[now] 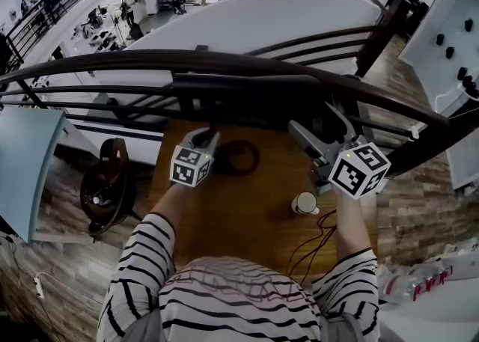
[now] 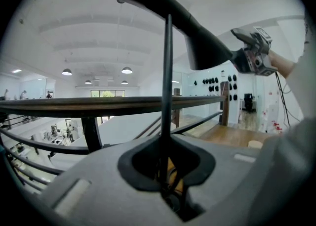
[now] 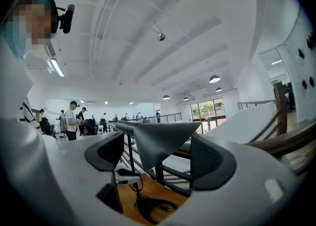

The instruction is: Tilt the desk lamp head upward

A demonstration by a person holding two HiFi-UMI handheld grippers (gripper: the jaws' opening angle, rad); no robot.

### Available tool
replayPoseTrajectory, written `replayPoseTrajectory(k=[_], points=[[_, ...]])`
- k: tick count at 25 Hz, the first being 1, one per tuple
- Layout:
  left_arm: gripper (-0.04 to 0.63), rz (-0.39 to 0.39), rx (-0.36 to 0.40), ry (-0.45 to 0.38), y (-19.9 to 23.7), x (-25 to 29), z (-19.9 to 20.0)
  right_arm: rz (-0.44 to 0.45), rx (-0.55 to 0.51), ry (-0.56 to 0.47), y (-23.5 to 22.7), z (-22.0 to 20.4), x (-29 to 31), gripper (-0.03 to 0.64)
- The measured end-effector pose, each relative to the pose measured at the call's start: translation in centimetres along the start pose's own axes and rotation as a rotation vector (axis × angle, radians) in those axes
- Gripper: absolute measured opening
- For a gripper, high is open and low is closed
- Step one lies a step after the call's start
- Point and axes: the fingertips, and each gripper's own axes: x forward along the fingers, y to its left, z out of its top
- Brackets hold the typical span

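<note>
Gripping the thin lamp stem [image 2: 167, 96] with my left gripper [image 1: 209, 137], I have its jaws closed on the stem. My right gripper [image 1: 320, 127] stands at 2 o'clock in the left gripper view, jaws spread wide, pads on either side of the lamp head [image 2: 197, 37] without pressing. The lamp base [image 1: 241, 157] sits toward 12 o'clock on the wooden desk [image 1: 254, 221].

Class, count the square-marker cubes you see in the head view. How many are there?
2. The left cube is on the left tool gripping the lamp pole; the right cube is on the right tool, near the white cup. None seems hidden.
</note>
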Motion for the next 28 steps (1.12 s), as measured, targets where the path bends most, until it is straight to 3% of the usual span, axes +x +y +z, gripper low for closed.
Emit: replayPoseTrajectory(k=[19, 28], points=[[0.049, 0.025, -0.001, -0.003, -0.1, -0.3, -0.1, 0.024, -0.17, -0.027, 3.1, 6.5, 0.3, 0.42], [0.048, 0.034, -0.007, -0.002, 0.0, -0.8, -0.2, 0.024, -0.186, -0.033, 4.1, 6.8, 0.3, 0.422]])
